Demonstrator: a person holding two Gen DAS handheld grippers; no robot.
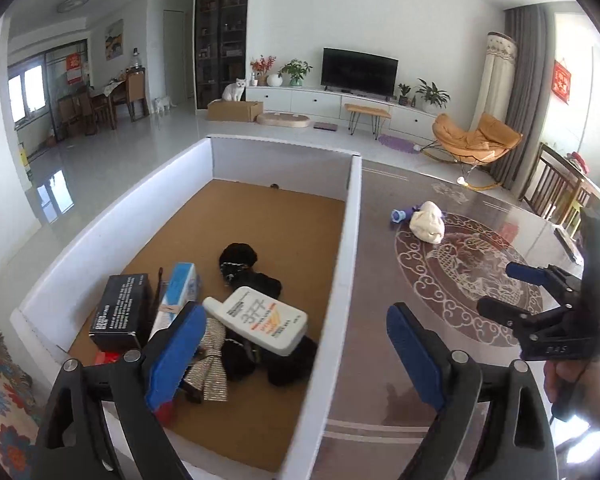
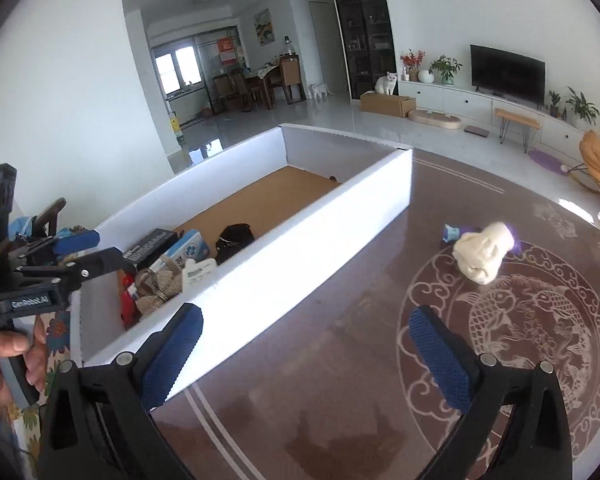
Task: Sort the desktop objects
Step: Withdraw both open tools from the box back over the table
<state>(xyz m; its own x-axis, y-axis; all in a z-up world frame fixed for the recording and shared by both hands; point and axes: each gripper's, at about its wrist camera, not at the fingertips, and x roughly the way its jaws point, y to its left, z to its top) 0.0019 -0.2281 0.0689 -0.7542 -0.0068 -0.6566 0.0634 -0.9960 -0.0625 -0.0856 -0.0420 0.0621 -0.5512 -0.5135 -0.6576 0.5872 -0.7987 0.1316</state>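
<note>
Both grippers empty: left gripper (image 1: 296, 344), right gripper (image 2: 306, 354) spread wide. Risk: soft cream cloth bundle (image 2: 482, 256) slipping, snagging box wall (image 2: 300, 264) during transfer.

A crumpled cream cloth (image 2: 482, 256) and purple item (image 1: 401, 214) lie touching, well right of the white box (image 2: 300, 256).

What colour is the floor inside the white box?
Brown, like cork or cardboard: the box floor shows best in the left wrist view, where the camera looks straight down into it.
</note>
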